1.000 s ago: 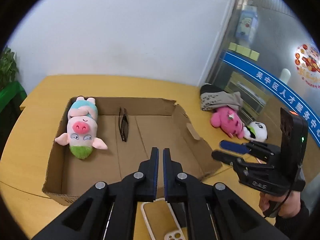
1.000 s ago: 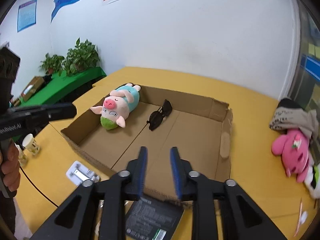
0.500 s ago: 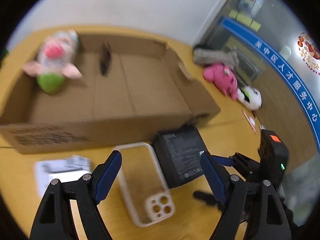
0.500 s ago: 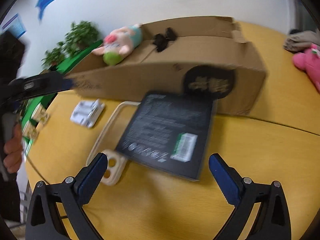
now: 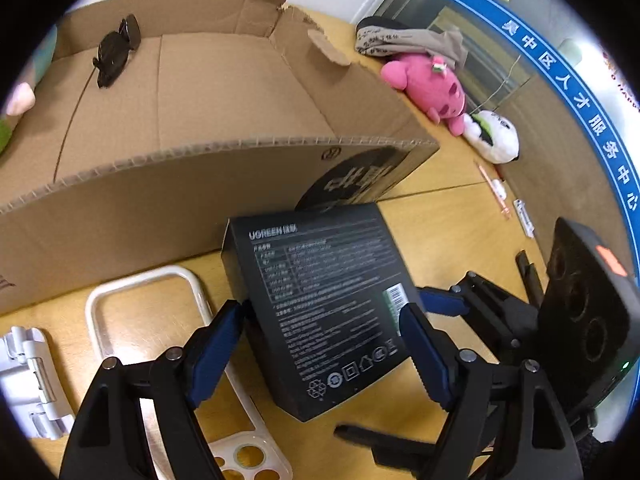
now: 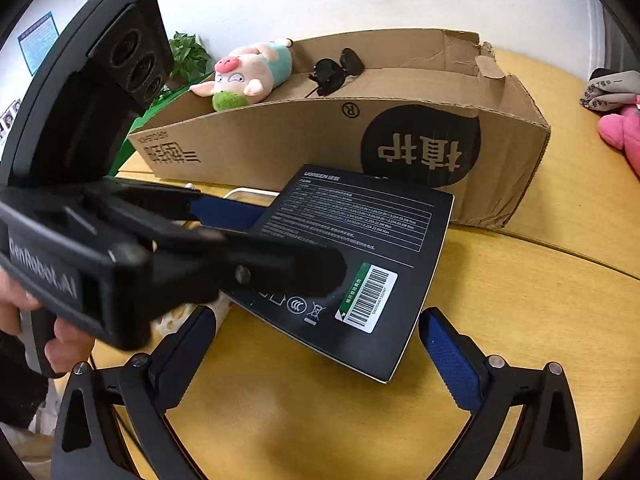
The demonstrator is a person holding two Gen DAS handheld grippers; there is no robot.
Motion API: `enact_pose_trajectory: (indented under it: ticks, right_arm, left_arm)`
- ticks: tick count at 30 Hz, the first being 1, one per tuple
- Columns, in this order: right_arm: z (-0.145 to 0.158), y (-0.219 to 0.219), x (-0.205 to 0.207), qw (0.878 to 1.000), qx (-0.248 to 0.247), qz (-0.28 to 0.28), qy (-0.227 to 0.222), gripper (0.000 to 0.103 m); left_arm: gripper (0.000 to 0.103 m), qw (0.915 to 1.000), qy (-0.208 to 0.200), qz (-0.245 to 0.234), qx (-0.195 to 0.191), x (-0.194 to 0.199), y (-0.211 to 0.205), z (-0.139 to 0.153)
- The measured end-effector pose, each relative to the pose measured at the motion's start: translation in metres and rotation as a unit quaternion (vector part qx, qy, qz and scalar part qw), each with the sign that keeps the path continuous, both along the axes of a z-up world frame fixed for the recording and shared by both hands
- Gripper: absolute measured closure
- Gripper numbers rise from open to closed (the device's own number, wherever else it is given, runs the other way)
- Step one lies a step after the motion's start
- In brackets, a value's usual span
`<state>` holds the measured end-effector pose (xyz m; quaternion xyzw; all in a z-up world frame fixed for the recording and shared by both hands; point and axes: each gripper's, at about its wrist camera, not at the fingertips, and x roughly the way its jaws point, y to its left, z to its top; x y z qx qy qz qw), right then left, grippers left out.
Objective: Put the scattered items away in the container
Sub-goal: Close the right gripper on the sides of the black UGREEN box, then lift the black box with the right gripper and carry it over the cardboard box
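A black UGREEN box (image 5: 320,280) lies on the yellow table against the front wall of the open cardboard box (image 5: 160,208), partly over a white phone case (image 5: 148,280). My left gripper (image 5: 320,312) is open and straddles the black box, with a blue pad close beside each long edge. My right gripper (image 6: 316,316) stands wide with its jaws closing. The near corner of the black box (image 6: 360,240) lies between its fingers and touches neither pad. Inside the cardboard box (image 6: 280,140) are a pig plush (image 6: 248,76) and sunglasses (image 6: 336,70).
A white hinged plastic piece (image 5: 28,380) lies left of the phone case. Right of the cardboard box are a pink plush (image 5: 428,84), a panda plush (image 5: 494,140), grey cloth (image 5: 408,38) and a pen (image 5: 494,188). A hand (image 6: 24,312) holds the left gripper's handle.
Both grippers have opened wide and dropped from above the cardboard box to the table in front of it. The left one now straddles the black box.
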<state>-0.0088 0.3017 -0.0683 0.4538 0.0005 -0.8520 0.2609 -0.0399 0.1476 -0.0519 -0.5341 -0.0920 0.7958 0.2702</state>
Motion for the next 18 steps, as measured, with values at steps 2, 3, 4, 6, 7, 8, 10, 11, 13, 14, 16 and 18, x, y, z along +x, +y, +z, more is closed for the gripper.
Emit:
enact_pose_trajectory:
  ticks: [2, 3, 4, 6, 7, 8, 10, 11, 13, 14, 16, 18]
  right_arm:
    - [-0.002, 0.004, -0.001, 1.0, -0.001, -0.009, 0.001, 0.009]
    - [-0.002, 0.005, -0.001, 1.0, -0.002, -0.008, 0.003, 0.01]
    - [-0.002, 0.005, 0.0, 1.0, 0.003, -0.006, 0.007, 0.012]
    - [-0.002, 0.002, 0.005, 1.0, 0.023, -0.006, 0.014, 0.016]
    - [-0.003, 0.001, 0.008, 0.999, 0.031, -0.007, 0.016, 0.017]
    - [-0.003, 0.001, 0.011, 0.999, 0.034, -0.007, 0.016, 0.017]
    - [-0.004, 0.003, 0.017, 0.999, 0.036, -0.008, 0.014, 0.017]
    - [-0.004, 0.005, 0.019, 0.999, 0.036, -0.007, 0.012, 0.017]
    - [-0.004, 0.011, 0.025, 1.0, 0.026, -0.005, 0.004, 0.014]
    - [-0.004, 0.014, 0.029, 1.0, 0.017, -0.002, 0.001, 0.013]
    - [-0.003, 0.017, 0.032, 1.0, 0.013, 0.006, 0.003, 0.012]
    - [-0.003, 0.018, 0.03, 1.0, 0.027, 0.007, 0.014, 0.012]
  left_arm:
    - [0.025, 1.0, 0.002, -0.001, -0.001, 0.003, 0.0, -0.002]
    - [0.025, 1.0, 0.003, 0.002, 0.001, 0.005, -0.001, -0.002]
    - [0.026, 1.0, 0.005, 0.003, 0.0, 0.007, -0.002, -0.002]
    - [0.026, 1.0, 0.009, 0.003, -0.002, 0.012, -0.003, -0.001]
    - [0.026, 1.0, 0.009, 0.002, -0.002, 0.015, -0.004, -0.001]
    - [0.026, 1.0, 0.009, 0.001, -0.001, 0.019, -0.004, -0.001]
    - [0.026, 1.0, 0.008, -0.004, 0.001, 0.027, -0.005, -0.001]
    - [0.027, 0.9999, 0.006, -0.007, 0.004, 0.03, -0.005, -0.001]
    - [0.027, 0.9999, 0.001, -0.01, 0.008, 0.031, -0.003, -0.001]
    - [0.027, 0.9999, -0.001, -0.012, 0.008, 0.03, -0.003, -0.001]
    - [0.027, 0.9998, -0.008, -0.011, 0.015, 0.026, -0.001, -0.003]
    - [0.027, 0.9995, -0.015, -0.012, 0.027, 0.023, 0.002, -0.006]
